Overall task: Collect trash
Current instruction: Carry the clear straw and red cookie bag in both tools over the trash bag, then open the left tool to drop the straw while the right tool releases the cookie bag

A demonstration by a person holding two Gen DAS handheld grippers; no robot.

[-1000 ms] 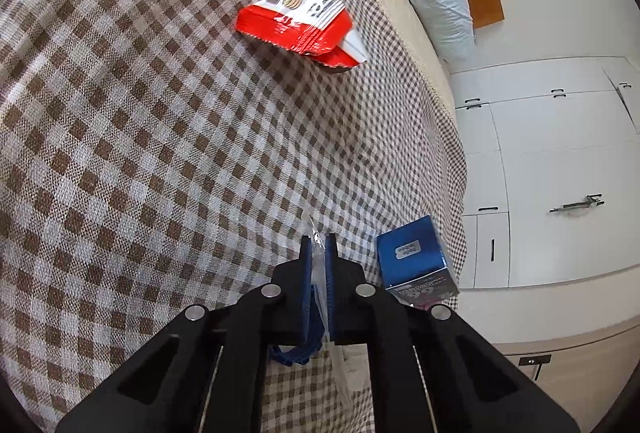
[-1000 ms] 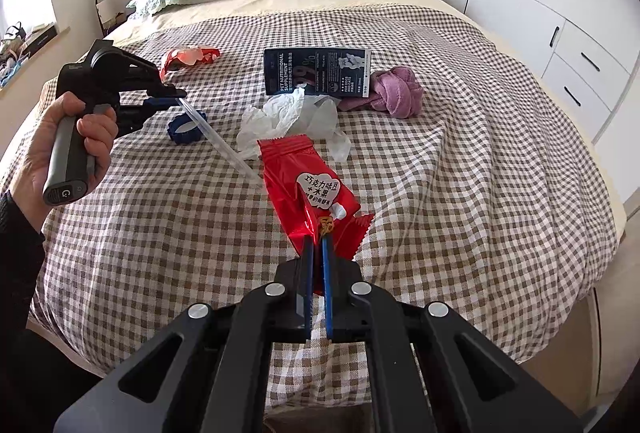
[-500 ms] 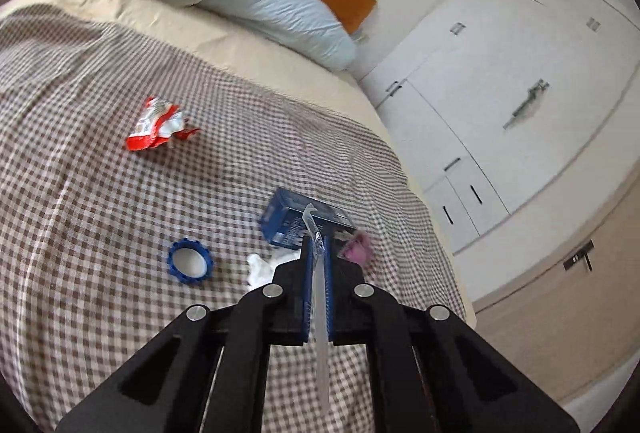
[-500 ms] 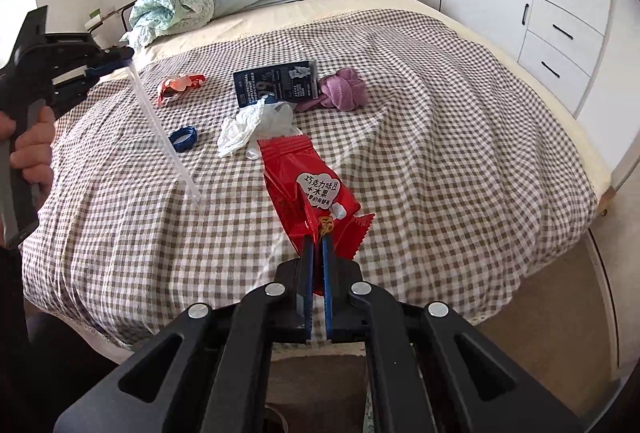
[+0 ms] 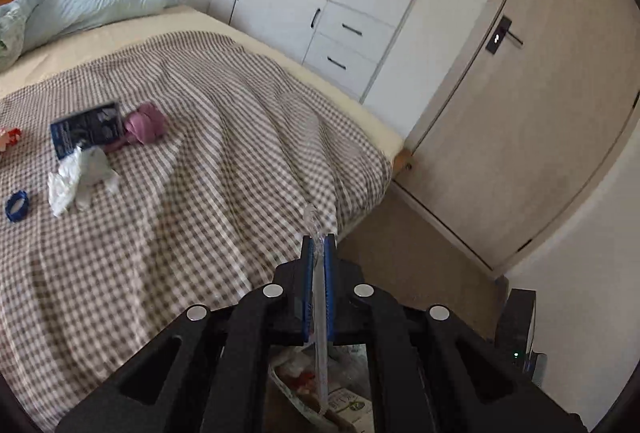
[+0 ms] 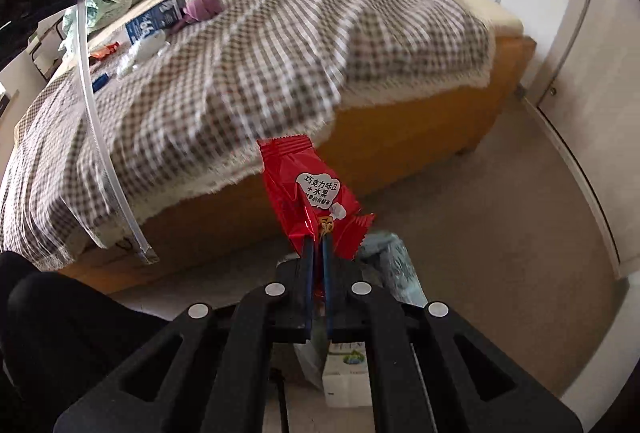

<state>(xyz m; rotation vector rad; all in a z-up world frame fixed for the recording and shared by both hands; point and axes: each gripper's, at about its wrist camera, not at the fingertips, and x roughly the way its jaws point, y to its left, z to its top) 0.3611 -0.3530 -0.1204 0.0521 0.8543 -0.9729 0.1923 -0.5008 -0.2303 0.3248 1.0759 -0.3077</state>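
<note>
Left wrist view: left gripper clamped on clear plastic strip, right gripper clamped on red wrapper; both swung off the bed toward floor-level trash, drop pending

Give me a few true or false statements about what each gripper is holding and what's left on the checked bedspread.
1. The right gripper is shut on a red foil snack wrapper. True.
2. The left gripper is empty. False: it is shut on a clear plastic strip.
3. A crumpled white tissue lies on the brown checked bedspread. True.
4. The purple cloth bundle lies on the floor. False: it lies on the bedspread beside a dark blue printed packet.
</note>
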